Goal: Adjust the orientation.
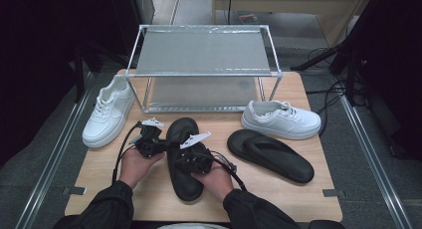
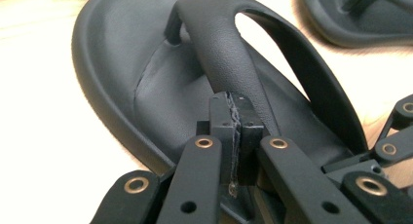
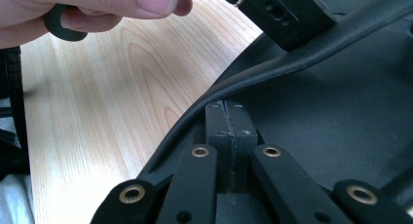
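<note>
High view, centre-low of frame: black flip-flop (image 1: 185,159) lying toe-away on the wooden table (image 1: 308,199), both hands over it. Left gripper (image 1: 166,145) clenched, jaws pressed together at the base of the strap (image 2: 229,58), nothing visibly pinched. Right gripper (image 1: 184,162) likewise clenched, resting on the footbed near the sole's edge (image 3: 234,83). Step judged: settling onto the sandal before a pick-up; next move calls for parting the jaws and closing on strap or rim. Second flip-flop (image 1: 271,155) right of centre. White sneaker (image 1: 108,112) at left, another white sneaker (image 1: 281,119) at right. Metal rack (image 1: 204,69) upper centre, both shelves bare. No brand or writing readable
</note>
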